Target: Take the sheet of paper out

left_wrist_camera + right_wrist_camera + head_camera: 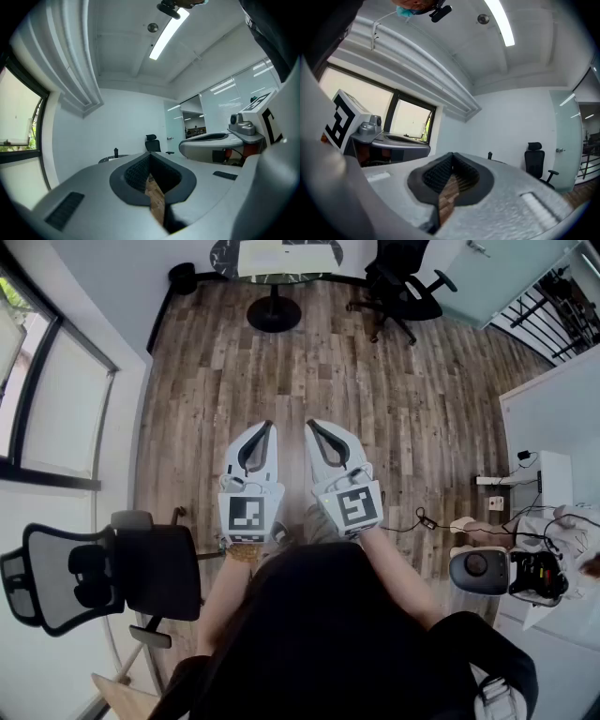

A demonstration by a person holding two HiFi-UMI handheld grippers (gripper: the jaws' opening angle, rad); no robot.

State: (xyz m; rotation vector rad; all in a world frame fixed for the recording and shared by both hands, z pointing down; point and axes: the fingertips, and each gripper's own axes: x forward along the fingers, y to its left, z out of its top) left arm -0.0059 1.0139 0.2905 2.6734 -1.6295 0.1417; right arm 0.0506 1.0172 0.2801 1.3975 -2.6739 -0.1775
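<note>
**Paper sheet (286,257), pale flat rectangle, probably the target: well ahead on the table, not reached yet**

- Brown wood-plank floor (422,399) fills most of head view. Nothing on it btw grippers and table.
- White desk (553,409) at right edge w/ cables and gear. No paper seen there.
- Round dark table (225,259) at top of head view, well apart from the person. The pale rectangle lies flat on it. Too small to confirm it's paper, best guess only.
- Black mesh office chair (84,577) just beside the person's left. Second black office chair (403,287) near the table.
- Left gripper (265,427) and right gripper (311,427) are held side by side, pointing fwd at the table.
- Jaws per gripper views: left (151,154) and right (452,154) both have tips brought together, nothing btw them. Only floor shows through the gap behind the tips.

Key relation: sheet is straight ahead of both tips, long axis across the view (L-R). Neither gripper is clearly nearer. IMO task hasn't started. Next move needs a walk-up, then jaws parted to pinch a near edge. Flat on the tabletop, so edge pickup could be fiddly.
</note>
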